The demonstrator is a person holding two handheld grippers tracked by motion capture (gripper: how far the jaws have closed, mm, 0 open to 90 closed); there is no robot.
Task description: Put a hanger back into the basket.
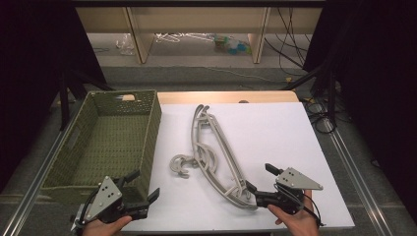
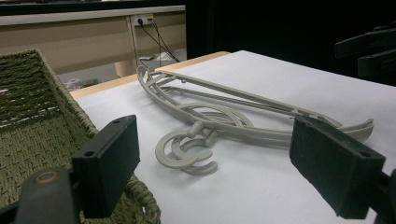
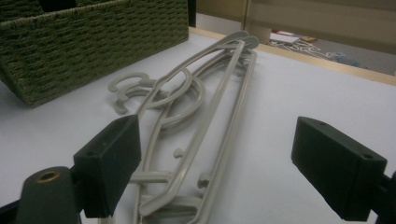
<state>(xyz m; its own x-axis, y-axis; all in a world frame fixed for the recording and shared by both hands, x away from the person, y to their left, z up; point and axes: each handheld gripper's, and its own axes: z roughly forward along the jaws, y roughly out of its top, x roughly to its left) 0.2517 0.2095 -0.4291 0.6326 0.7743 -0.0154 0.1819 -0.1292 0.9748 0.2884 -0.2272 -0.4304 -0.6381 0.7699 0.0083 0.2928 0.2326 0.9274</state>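
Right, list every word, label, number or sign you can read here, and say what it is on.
None can be read. The grey hangers, the green woven basket, the white table sheet and both claws, left and right, carry no visible print. The clutter on the floor beyond the table is too small and blurred to show any text.

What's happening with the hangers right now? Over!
Left tool open, by basket. Right tool open at hangers' near end. Hangers flat on table, untouched. Nothing blocking.
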